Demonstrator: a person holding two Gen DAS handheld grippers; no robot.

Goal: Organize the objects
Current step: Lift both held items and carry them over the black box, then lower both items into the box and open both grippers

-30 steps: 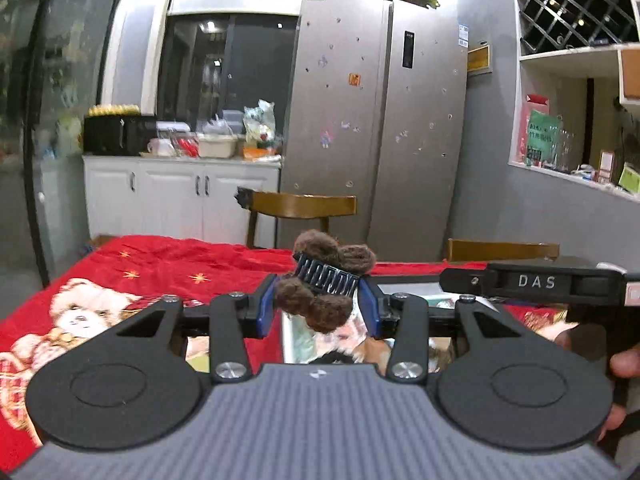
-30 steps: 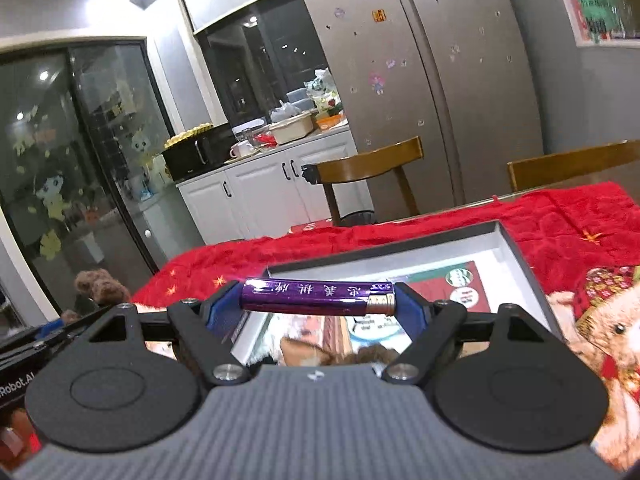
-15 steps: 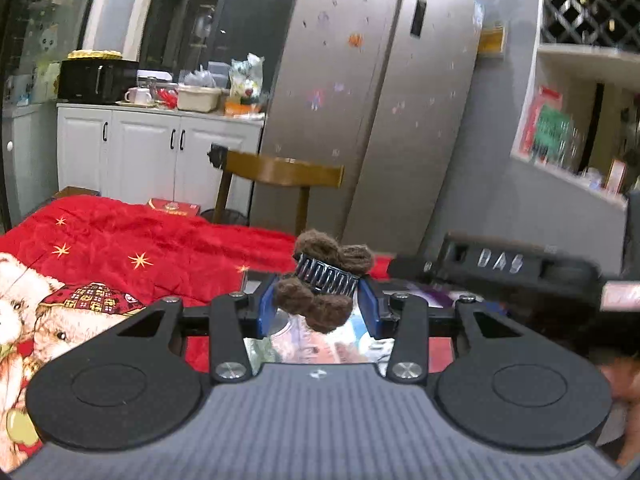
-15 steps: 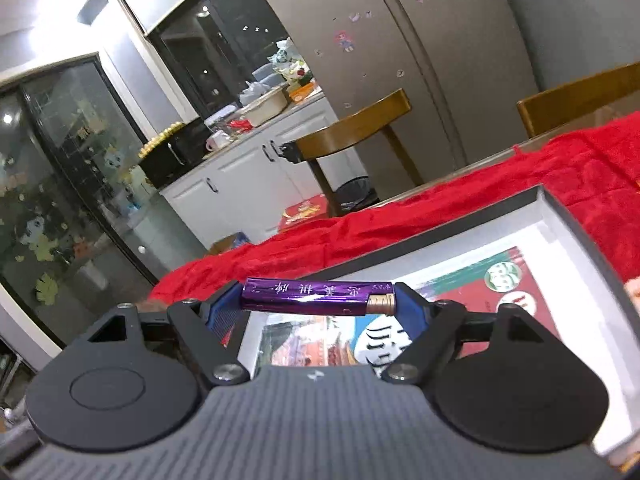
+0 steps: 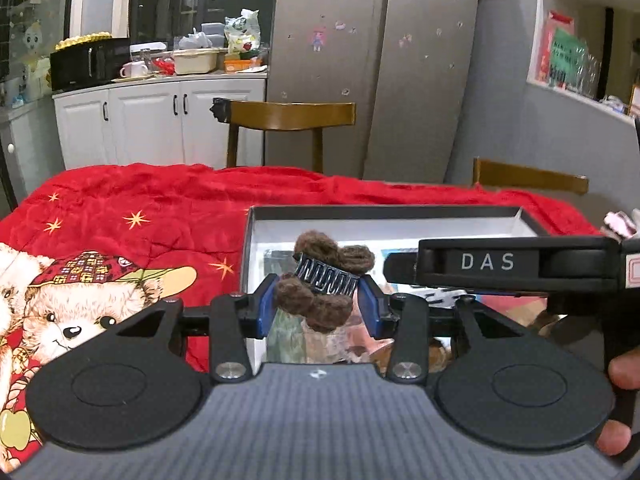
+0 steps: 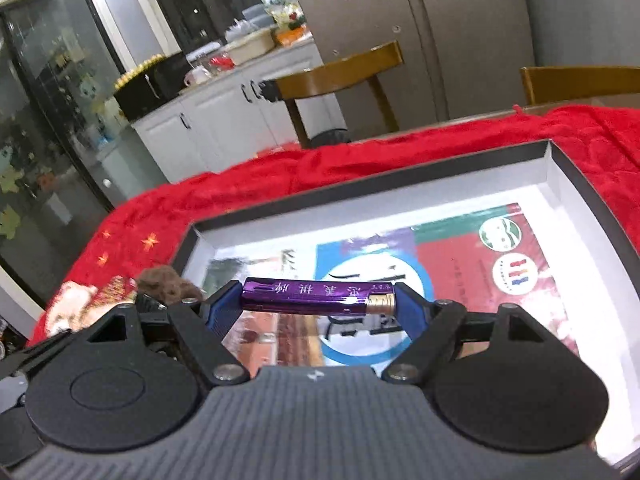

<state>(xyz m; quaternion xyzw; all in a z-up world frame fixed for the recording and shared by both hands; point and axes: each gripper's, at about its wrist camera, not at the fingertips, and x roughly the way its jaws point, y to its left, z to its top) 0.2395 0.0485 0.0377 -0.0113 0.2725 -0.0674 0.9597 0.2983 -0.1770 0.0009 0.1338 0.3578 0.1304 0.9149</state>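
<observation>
My left gripper (image 5: 318,304) is shut on a brown fuzzy hair clip (image 5: 326,286) with black teeth, held above the left part of an open shallow box (image 5: 384,213). My right gripper (image 6: 318,306) is shut on a shiny purple tube (image 6: 308,296) with a gold end, gripped end to end across the blue pads. It hangs over the box (image 6: 556,160), whose white walls frame a printed sheet (image 6: 452,252) on its floor. In the left wrist view the right gripper's black body marked DAS (image 5: 516,262) crosses at the right, with a person's fingers (image 5: 624,372) on it.
A red bear-print cloth (image 5: 120,216) covers the table under the box. Two wooden chairs (image 5: 288,116) (image 5: 528,178) stand at the far edge. Behind them are a steel fridge (image 5: 400,60), white cabinets (image 5: 160,120) and a wall shelf (image 5: 580,52).
Both grippers have moved forward and tipped down over the box, which now fills far more of each view. Each still grips its object as before.
</observation>
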